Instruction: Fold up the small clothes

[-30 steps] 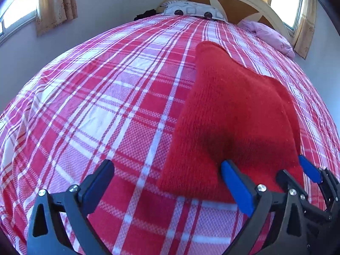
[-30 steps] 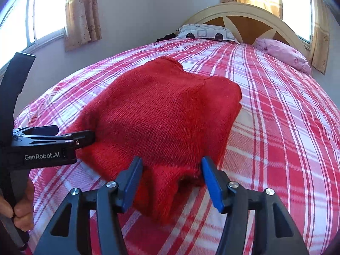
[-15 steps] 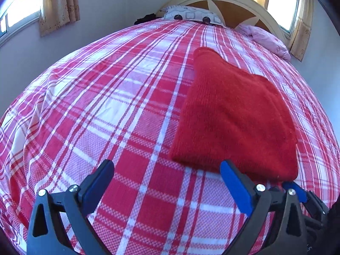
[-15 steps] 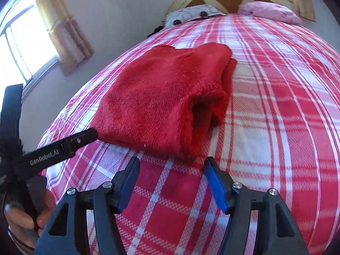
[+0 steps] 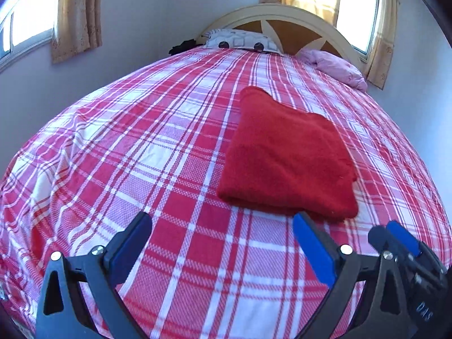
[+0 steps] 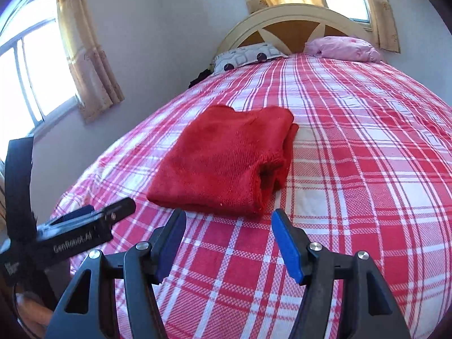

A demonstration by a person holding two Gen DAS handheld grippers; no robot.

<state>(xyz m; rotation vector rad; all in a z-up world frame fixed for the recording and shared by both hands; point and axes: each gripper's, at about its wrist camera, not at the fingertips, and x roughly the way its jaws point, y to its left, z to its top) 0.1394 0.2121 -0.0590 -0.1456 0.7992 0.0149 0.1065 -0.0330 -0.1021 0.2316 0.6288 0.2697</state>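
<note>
A red knitted garment lies folded into a thick rectangle on the red and white plaid bedspread; it also shows in the right wrist view, with its open layered edge facing right. My left gripper is open and empty, held just short of the garment's near edge. My right gripper is open and empty, just in front of the garment's near edge. The right gripper's blue tips show at the lower right of the left wrist view.
A patterned pillow and a pink pillow lie at the headboard. Curtained windows stand on the left wall and behind the bed. The bed's left edge runs along the wall.
Both grippers have let go of the red garment and drawn back toward the near end of the bed. The garment now lies flat and folded, apart from both grippers.
</note>
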